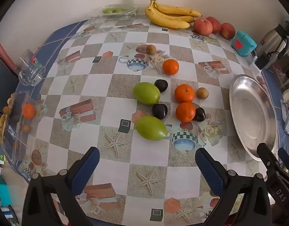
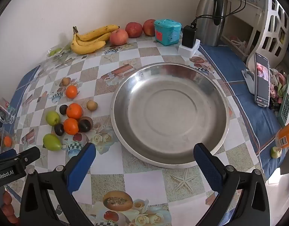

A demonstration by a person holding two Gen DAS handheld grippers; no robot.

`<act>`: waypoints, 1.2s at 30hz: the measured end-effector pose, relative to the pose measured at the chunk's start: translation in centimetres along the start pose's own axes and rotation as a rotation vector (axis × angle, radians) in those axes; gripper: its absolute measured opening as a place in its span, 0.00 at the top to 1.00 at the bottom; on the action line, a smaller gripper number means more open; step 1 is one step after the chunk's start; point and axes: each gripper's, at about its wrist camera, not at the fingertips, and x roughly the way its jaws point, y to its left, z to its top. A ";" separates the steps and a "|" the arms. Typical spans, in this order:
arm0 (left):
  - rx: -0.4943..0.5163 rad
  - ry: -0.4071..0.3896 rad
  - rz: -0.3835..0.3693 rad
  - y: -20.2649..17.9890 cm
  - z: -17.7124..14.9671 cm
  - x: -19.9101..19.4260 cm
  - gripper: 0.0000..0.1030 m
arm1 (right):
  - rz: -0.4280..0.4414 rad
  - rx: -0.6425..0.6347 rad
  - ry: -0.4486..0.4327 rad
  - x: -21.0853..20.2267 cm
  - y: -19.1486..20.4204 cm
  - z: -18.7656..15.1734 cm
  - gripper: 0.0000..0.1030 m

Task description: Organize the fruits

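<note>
Looking along your left gripper (image 1: 147, 162), you see both blue fingers spread wide with nothing between them, and the fruit lies ahead at 12 o'clock on the checkered tablecloth (image 1: 110, 69). The near green mango (image 1: 151, 128) lies flat, its long axis going from 10 to 4 o'clock, with the narrow tip toward 4 o'clock. The far green mango (image 1: 146, 93) lies almost parallel to it. Three oranges (image 1: 185, 112) and three dark plums (image 1: 159, 111) sit close around them, and the nearest orange is touching a plum at its 3 o'clock side. The bananas (image 1: 168, 16) rest by the wall at 12 o'clock, stems pointing up toward the wall, tips toward 3 o'clock, with red apples (image 1: 202, 27) just beside. Your right gripper (image 2: 144, 159) is also released and holds nothing; its right finger overlaps the near rim of the steel bowl (image 2: 125, 143) in that view, and the fruit group lies at 9 o'clock from the bowl.
</note>
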 end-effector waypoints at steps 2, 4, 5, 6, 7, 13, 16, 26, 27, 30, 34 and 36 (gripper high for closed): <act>-0.013 0.027 -0.019 0.4 0.0 0.4 0.00 | -0.002 -0.001 0.002 0.0 0.1 0.0 0.00; -0.010 0.020 -0.016 0.3 -0.3 0.3 0.00 | -0.002 -0.001 0.003 0.1 0.1 0.0 0.00; -0.010 0.021 -0.018 0.4 -0.3 0.4 0.00 | -0.003 0.000 0.004 0.1 0.1 0.0 0.00; -0.009 0.025 -0.022 0.7 -0.3 0.4 0.00 | -0.003 0.000 0.004 0.1 0.1 -0.1 0.00; -0.008 0.025 -0.018 0.6 -0.3 0.4 0.00 | -0.003 0.002 0.003 0.1 0.1 -0.1 0.00; -0.014 0.036 -0.015 0.5 0.0 0.3 0.00 | -0.004 -0.006 0.003 0.0 -0.3 0.1 0.00; -0.016 0.038 -0.013 0.6 0.1 0.4 0.00 | -0.004 -0.006 0.002 -0.1 0.3 -0.4 0.00; -0.016 0.041 -0.012 0.4 0.0 0.3 0.00 | 0.003 -0.011 0.020 0.7 0.3 -0.1 0.00; -0.016 0.042 -0.012 0.4 0.0 0.3 0.00 | 0.003 -0.012 0.018 0.7 0.4 -0.2 0.00; -0.017 0.044 -0.012 0.4 0.0 0.3 0.00 | 0.004 -0.014 0.019 0.7 0.4 0.0 0.00; -0.021 0.046 -0.010 0.4 0.0 0.4 0.00 | 0.006 -0.017 0.015 0.8 0.5 -0.1 0.00; -0.020 0.046 -0.010 0.4 0.0 0.4 0.00 | 0.006 -0.020 0.015 0.7 0.5 -0.2 0.00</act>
